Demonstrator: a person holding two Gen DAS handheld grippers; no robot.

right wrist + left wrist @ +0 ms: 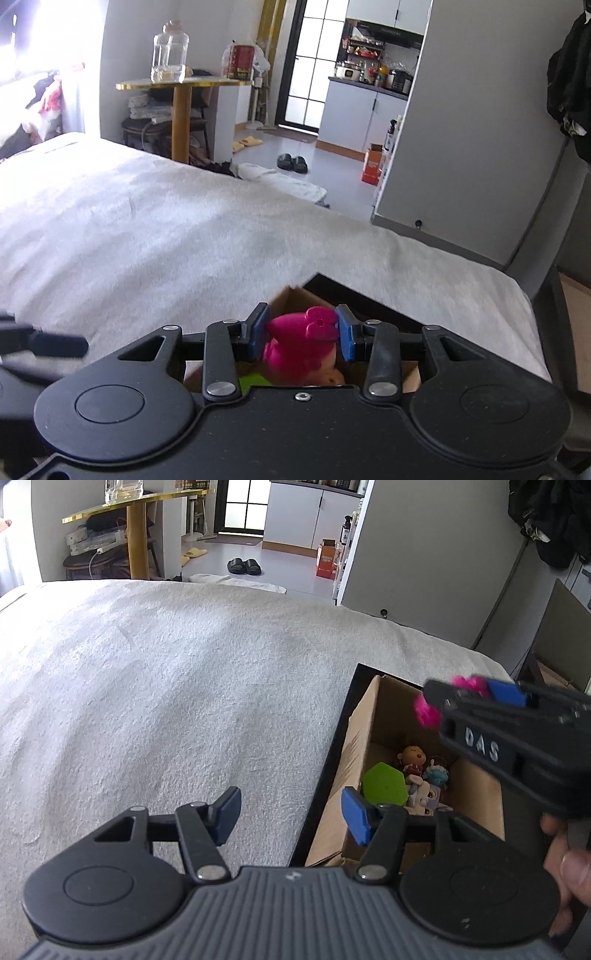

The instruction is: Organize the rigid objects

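Several small toys already lie in the cardboard box (354,746) at the edge of the bed (166,683): a green hexagon piece (384,784) and a few little figures (417,771) (cartoon dolls, by the look of them). The right gripper (301,332) is clamped on a pink-haired toy (299,343) and holds it over the open box, not yet let go. The left gripper (291,818) stands open with nothing between its pads, beside the box's near rim. No other loose objects show on the bed cover, so dropping this toy in looks like the last step.
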